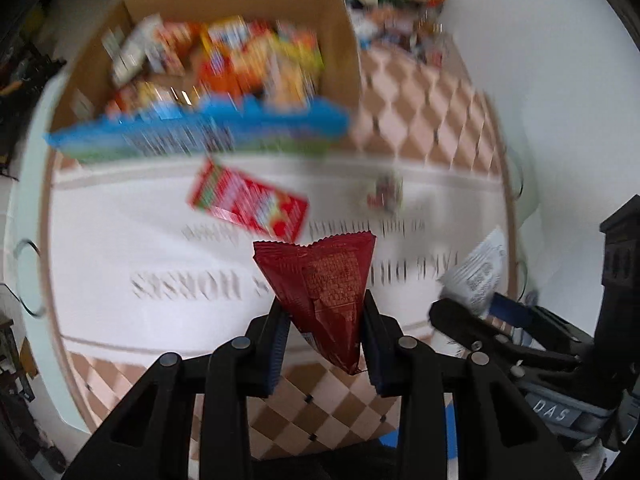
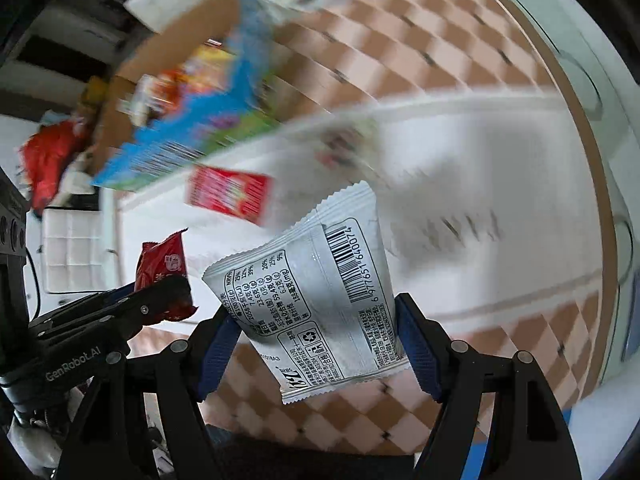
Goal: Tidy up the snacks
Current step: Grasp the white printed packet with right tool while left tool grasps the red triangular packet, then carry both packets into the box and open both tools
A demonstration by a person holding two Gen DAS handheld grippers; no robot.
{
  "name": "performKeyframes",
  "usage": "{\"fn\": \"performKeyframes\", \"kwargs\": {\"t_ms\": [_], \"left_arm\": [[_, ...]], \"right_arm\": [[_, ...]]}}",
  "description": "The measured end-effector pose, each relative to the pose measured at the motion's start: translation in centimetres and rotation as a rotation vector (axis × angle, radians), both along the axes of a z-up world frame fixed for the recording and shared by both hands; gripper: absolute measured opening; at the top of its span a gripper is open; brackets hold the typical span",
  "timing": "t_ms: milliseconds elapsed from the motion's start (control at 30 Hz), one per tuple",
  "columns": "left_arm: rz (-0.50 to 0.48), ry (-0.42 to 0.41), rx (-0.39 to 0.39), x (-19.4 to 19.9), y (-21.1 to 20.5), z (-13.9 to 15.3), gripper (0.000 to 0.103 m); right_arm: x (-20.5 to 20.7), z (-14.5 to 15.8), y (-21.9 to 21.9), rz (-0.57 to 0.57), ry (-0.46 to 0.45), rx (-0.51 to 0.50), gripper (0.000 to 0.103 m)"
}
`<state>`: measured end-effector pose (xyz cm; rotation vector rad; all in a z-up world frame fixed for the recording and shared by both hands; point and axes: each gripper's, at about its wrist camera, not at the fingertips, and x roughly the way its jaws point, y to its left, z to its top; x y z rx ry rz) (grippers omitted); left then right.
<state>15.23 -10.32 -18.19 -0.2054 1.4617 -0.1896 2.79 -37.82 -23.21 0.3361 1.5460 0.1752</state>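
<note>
1. The counter [image 1: 120,240] carries a cloth with a checkered brown and pink border and a white middle band printed with blurred lettering.
2. A cardboard box [image 1: 340,36] stands at the far end of the counter, packed with colourful snack packs – all smeared by motion blur.
3. A blue snack box [image 1: 200,132] leans against the near wall of the cardboard box, tilted.
4. A red flat box [image 1: 248,204] lies on the white band, just in front of the blue one.
5. The right gripper [image 2: 320,344] has its jaws closed on a silver-white packet [image 2: 320,300] – barcode and nutrition table face the camera – held above the counter.
6. The left gripper [image 1: 324,336] has its jaws pinched on a dark red packet [image 1: 320,284], narrow end between the pads, serrated edge pointing away.
7. A small blurred wrapper [image 1: 384,192] lies on the white band, right of the red flat box.
</note>
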Motion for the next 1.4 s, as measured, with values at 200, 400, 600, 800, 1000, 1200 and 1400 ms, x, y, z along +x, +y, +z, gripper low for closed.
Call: {"fn": "performKeyframes", "kwargs": {"t_ms": [200, 400, 600, 800, 1000, 1200, 1400], "left_arm": [[0.053, -0.062, 0.015, 7.6, 6.7, 3.1, 0.03], [0.109, 0.03, 0.025, 16.1, 13.4, 1.3, 0.031], [0.124, 0.163, 0.024, 22.7, 16.9, -3.2, 0.031], [0.109, 0.249, 0.038, 25.5, 17.9, -7.1, 0.031], [0.092, 0.303, 0.019, 26.1, 17.7, -9.5, 0.033], [0.086, 0.32, 0.011, 26.1, 17.5, -10.2, 0.065], [0.088, 0.3, 0.035, 25.7, 17.6, -9.2, 0.079]], "right_arm": [[7.8, 3.8, 8.1, 0.072, -0.116, 0.024, 0.078], [16.7, 3.4, 14.6, 0.092, -0.127, 0.013, 0.078], [24.2, -1.6, 17.8, 0.049, -0.041, 0.002, 0.078], [28.5, -7.0, 19.0, 0.02, 0.04, -0.043, 0.078], [30.4, -9.8, 19.1, 0.012, 0.059, -0.059, 0.078], [31.2, -11.5, 19.1, 0.014, 0.125, -0.063, 0.08], [31.1, -11.5, 19.1, 0.015, 0.144, -0.069, 0.095]]}}
